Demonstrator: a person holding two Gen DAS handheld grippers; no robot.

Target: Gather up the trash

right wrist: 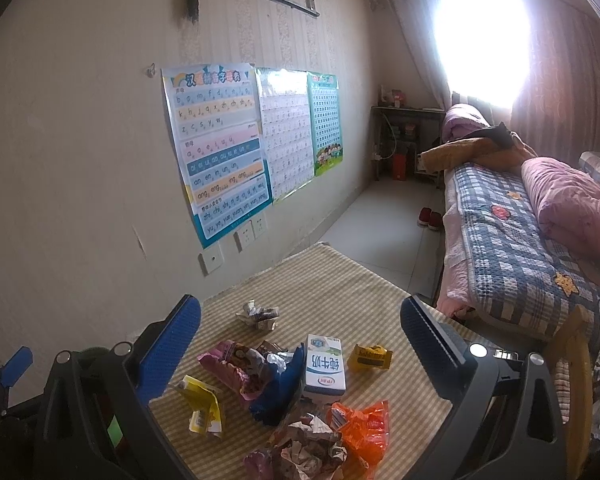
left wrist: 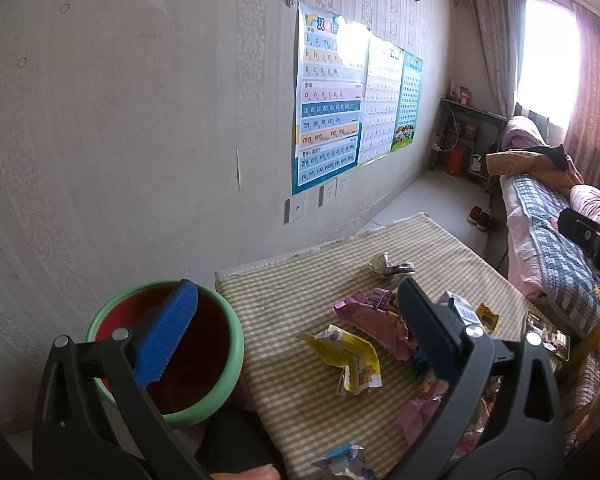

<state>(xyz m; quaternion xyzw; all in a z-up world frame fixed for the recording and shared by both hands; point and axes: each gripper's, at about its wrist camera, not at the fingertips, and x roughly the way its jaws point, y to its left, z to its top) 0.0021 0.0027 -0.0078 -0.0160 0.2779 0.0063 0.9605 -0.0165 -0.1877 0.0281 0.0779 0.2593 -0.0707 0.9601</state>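
Left wrist view: left gripper [left wrist: 296, 328] spread wide, empty; green-rimmed bin [left wrist: 228, 320] partly hidden behind blue finger. Right gripper [right wrist: 300, 344] likewise spread above one milk carton [right wrist: 324, 364], one orange wrapper [right wrist: 366, 426].

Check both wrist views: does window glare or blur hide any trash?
Right wrist view: window blown out white, yet milk carton and wrappers are sharp. Left wrist view: window glare at the right edge, bin and yellow wrapper clear; fisheye bends the walls.
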